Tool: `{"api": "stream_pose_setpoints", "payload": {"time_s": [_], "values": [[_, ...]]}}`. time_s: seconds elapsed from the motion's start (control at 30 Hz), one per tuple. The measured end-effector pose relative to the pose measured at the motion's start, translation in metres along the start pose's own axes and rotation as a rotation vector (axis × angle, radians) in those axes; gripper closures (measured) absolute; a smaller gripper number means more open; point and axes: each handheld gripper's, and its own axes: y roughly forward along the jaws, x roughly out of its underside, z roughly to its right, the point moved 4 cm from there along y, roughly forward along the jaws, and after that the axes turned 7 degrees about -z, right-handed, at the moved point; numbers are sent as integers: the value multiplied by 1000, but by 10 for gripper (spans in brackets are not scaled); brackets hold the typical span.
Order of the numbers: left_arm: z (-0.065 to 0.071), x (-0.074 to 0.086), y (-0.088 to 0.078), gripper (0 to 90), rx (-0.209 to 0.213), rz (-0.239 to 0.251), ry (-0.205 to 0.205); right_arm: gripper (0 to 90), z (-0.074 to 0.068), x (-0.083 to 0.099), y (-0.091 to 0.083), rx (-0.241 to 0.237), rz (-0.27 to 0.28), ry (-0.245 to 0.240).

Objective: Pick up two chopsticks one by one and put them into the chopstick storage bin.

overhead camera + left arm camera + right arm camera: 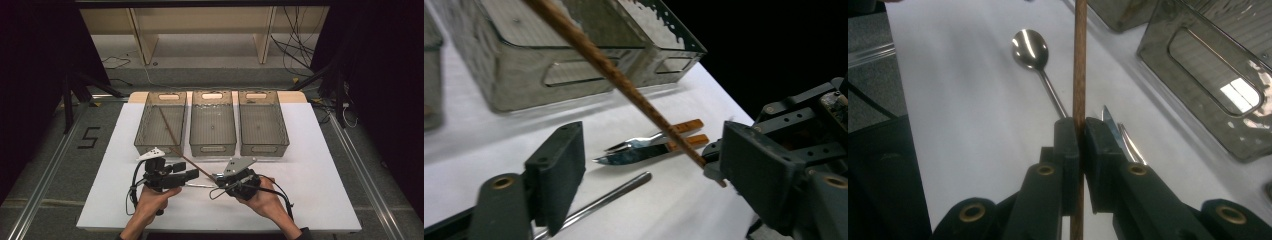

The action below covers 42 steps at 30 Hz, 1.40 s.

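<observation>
The stick (1079, 60) is pinched in the shut right tongs (1080, 131), the left tongs (649, 165) gape empty; three bins (212, 122), one spoon (1031, 49).

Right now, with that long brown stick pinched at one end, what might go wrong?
1. The right gripper clamps the long brown wooden stick only at its lower end, so it might pivot or slip.
2. Its far tip hangs over the left clear plastic bin and could catch the rim.
</observation>
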Motion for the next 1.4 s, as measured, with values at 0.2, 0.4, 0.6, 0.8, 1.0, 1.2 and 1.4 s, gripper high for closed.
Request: {"api": "stream_pose_setpoints", "payload": {"time_s": [0.2, 0.4, 0.6, 0.8, 1.0, 1.2, 1.4], "values": [[5, 2, 4, 406, 78, 8, -16, 852, -5, -2, 2, -5, 17, -9], [7, 5, 9, 540, 131, 3, -25, 852, -10, -3, 4, -8, 27, -19], [8, 6, 11, 635, 159, 0, -34, 852, -13, -4, 4, -9, 35, -20], [8, 6, 11, 724, 180, -1, -53, 852, -14, -5, 2, -14, 40, -29], [7, 5, 10, 819, 230, 7, -82, 851, -15, -6, 1, -22, 57, -24], [8, 3, 6, 843, 248, 10, -86, 835, -14, -7, -2, -34, 67, -28], [1, -6, -8, 845, 199, 21, -52, 684, -5, -4, -17, -49, 91, 3]]}}
